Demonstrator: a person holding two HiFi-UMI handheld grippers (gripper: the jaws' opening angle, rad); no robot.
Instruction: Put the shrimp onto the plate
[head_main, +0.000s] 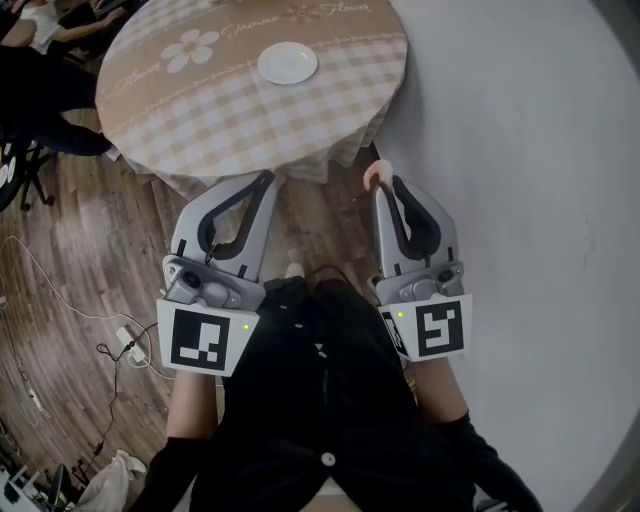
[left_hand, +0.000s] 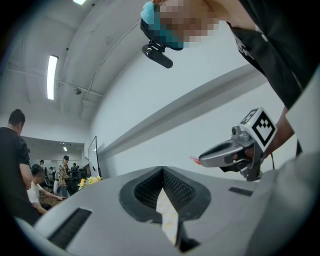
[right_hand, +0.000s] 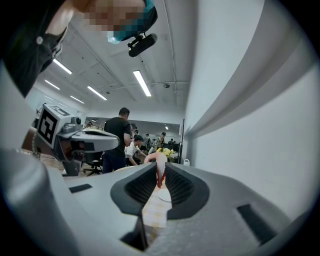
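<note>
Shrimp (head_main: 373, 178) is clamped in the right gripper (head_main: 384, 186) tips, held short of the table (head_main: 200, 120); the left gripper (head_main: 268, 178) is closed on nothing. The whole plate (head_main: 288, 63) on the checked cloth (head_main: 330, 95) is shown only in the head view, while people (right_hand: 119, 135) and ceiling lights (right_hand: 142, 83) are seen in the gripper views.

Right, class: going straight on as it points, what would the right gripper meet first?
Probably the near edge of the round table's beige checked cloth; the small white plate lies further along. Height is unclear: the right gripper, holding the pink shrimp, might pass above the cloth.
</note>
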